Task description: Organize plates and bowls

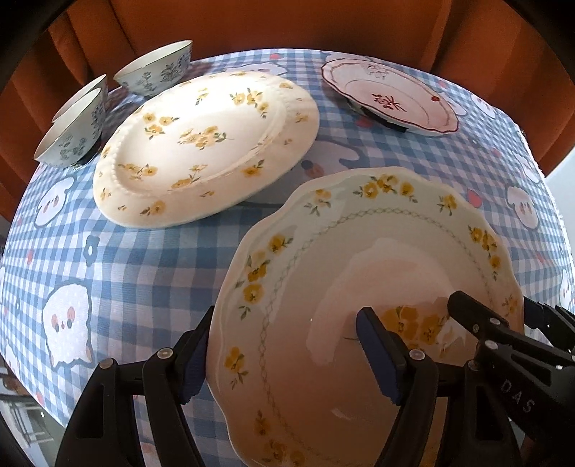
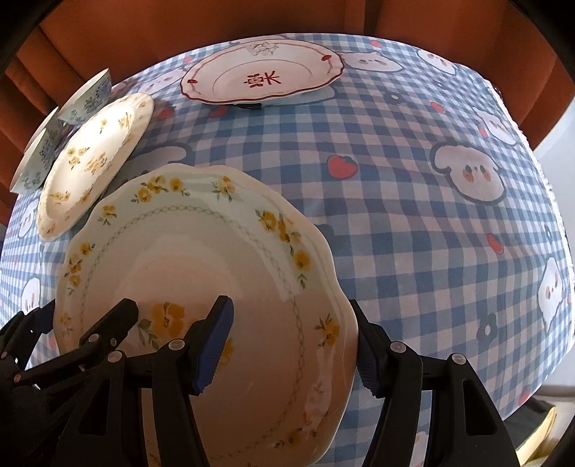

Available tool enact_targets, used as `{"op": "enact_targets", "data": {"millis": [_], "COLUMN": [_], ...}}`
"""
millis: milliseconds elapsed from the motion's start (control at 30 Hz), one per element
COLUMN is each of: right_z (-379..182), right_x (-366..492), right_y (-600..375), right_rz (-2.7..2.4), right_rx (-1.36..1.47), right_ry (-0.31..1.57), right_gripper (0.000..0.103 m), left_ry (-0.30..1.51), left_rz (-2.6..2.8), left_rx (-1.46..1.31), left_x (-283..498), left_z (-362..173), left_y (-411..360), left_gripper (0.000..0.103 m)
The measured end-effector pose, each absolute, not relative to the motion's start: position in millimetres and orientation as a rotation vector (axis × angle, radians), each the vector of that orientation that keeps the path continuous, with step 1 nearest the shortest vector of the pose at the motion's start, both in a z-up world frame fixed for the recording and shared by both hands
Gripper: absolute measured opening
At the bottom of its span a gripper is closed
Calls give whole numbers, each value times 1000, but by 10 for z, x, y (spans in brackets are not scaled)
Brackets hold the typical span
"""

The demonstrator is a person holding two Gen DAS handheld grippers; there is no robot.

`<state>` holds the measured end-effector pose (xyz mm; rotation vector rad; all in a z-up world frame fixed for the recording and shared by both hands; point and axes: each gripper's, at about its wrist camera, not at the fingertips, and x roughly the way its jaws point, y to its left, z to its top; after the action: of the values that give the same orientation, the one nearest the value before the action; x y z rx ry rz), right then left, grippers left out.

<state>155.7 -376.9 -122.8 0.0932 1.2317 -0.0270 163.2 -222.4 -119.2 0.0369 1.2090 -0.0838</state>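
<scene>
A scalloped plate (image 1: 323,269) (image 2: 187,251) with yellow flowers is held between both grippers, low over the checked tablecloth (image 1: 125,258); whether it touches the cloth I cannot tell. My left gripper (image 1: 287,312) straddles its left rim, one pad against the outer edge and the other on the inner surface. My right gripper (image 2: 289,303) straddles the right rim the same way. Each gripper also shows in the other's view: the right gripper (image 1: 494,300) and the left gripper (image 2: 86,305).
A round yellow-flowered plate (image 1: 201,151) (image 2: 93,158) lies just beyond on the left. Three blue-patterned bowls (image 1: 154,72) stand behind it at the table's far left edge. A pink red-trimmed plate (image 1: 391,97) (image 2: 262,75) sits far back, raised on something dark. Orange fabric (image 1: 269,25) lies behind.
</scene>
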Motion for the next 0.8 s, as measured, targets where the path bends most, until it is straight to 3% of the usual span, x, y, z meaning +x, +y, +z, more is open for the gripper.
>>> {"op": "enact_targets", "data": {"millis": [200, 467, 800], "right_z": [-1231, -1054, -811], "right_x": [1520, 1395, 1302], "right_y": [-3794, -3801, -3448], "right_rz": [-3, -79, -152], "right_rx": [86, 71, 94], "right_ry": [1256, 1229, 1176], "right_gripper": [67, 82, 83], "left_ry": [1258, 1209, 1152], "left_rz": [-37, -85, -163], "left_rx": [39, 46, 67], "left_x": [1573, 1507, 1542], "left_z": [-1203, -1029, -799], "left_y": [-2195, -2116, -1692], "left_gripper": [88, 92, 95]}}
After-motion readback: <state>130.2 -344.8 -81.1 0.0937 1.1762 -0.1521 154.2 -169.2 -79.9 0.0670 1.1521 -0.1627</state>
